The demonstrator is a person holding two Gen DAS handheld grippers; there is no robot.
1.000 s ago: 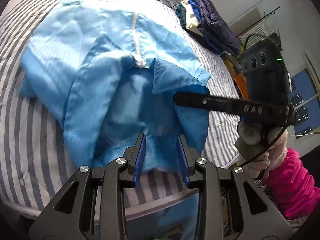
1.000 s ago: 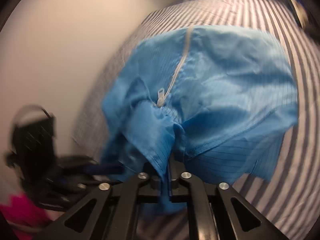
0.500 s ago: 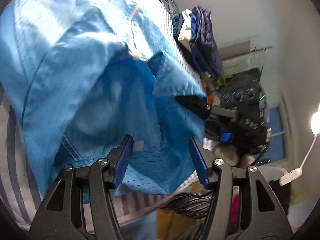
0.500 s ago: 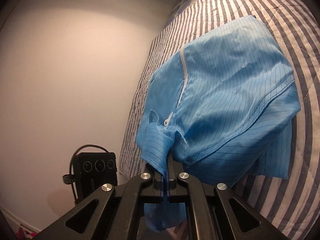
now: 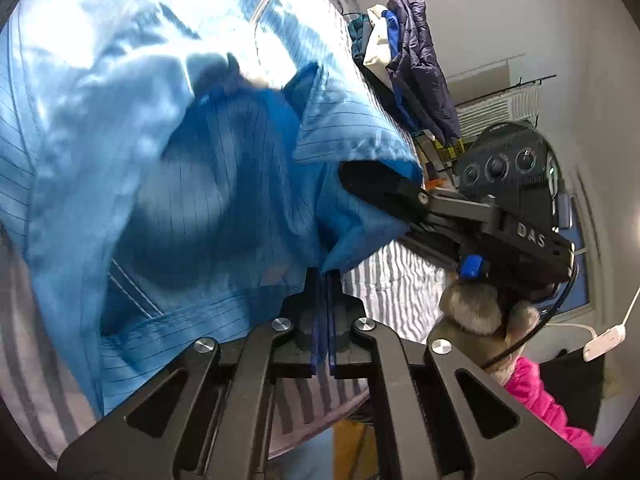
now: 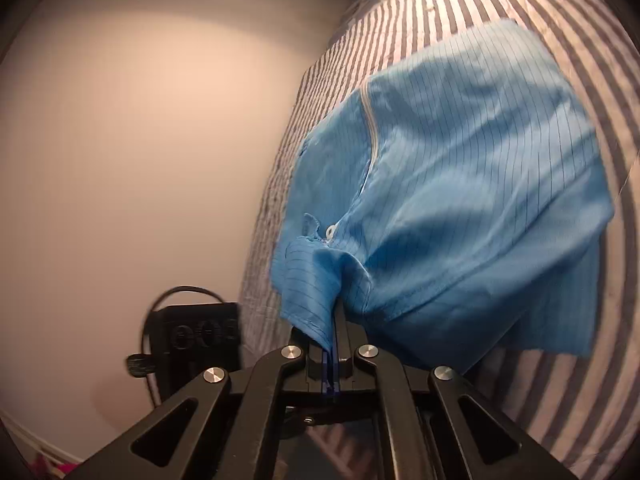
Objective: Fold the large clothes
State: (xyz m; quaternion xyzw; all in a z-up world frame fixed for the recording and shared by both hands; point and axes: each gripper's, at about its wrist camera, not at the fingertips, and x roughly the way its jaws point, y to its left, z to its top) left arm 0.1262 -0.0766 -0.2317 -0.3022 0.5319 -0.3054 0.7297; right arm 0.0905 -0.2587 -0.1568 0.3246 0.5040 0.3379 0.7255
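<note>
Both tools are clenched on the near edge of the blue coat [image 6: 460, 200], which lies on the striped bed [image 6: 520, 4] and runs away toward 12 o'clock. The left tool [image 5: 323, 280] grips the hem; the right tool [image 6: 330, 344] grips the collar. The left view alone shows the right tool at 3 o'clock; the right view shows the zipper [image 6: 370, 136].

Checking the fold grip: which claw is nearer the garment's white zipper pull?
Right. The right claw is shut on the collar fabric just below the zipper pull; the left claw is clamped on the blue garment lower down, farther off.
</note>
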